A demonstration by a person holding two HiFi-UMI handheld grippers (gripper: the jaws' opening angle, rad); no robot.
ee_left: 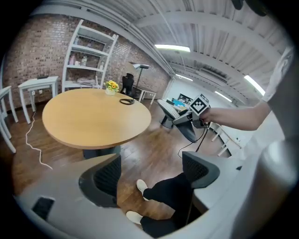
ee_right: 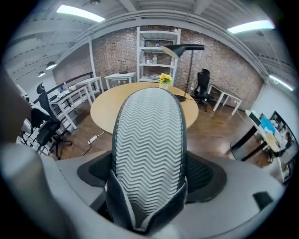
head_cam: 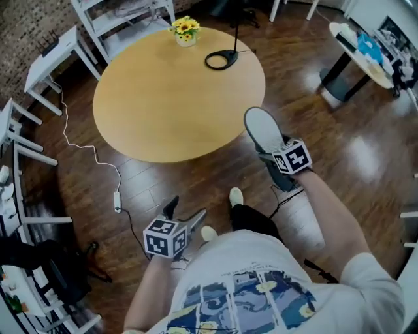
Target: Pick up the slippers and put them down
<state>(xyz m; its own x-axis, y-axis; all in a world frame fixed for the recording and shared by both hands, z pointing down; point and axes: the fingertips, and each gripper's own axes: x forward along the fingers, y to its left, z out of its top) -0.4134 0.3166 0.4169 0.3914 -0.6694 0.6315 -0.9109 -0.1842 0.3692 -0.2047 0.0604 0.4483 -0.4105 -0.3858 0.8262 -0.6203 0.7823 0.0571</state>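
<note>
One slipper with a pale grey zigzag sole and dark upper hangs in the air off the round table's near right edge. My right gripper is shut on its heel end. In the right gripper view the sole fills the centre, pinched between both jaws of the right gripper. My left gripper is low at the left, open and holding nothing. In the left gripper view the left gripper frames only floor and the person's legs, with the slipper held far right. No second slipper shows.
A round wooden table carries a small pot of yellow flowers and a black lamp base. The person's white shoes stand on the dark wood floor. A white cable and switch lie left; white shelving stands behind.
</note>
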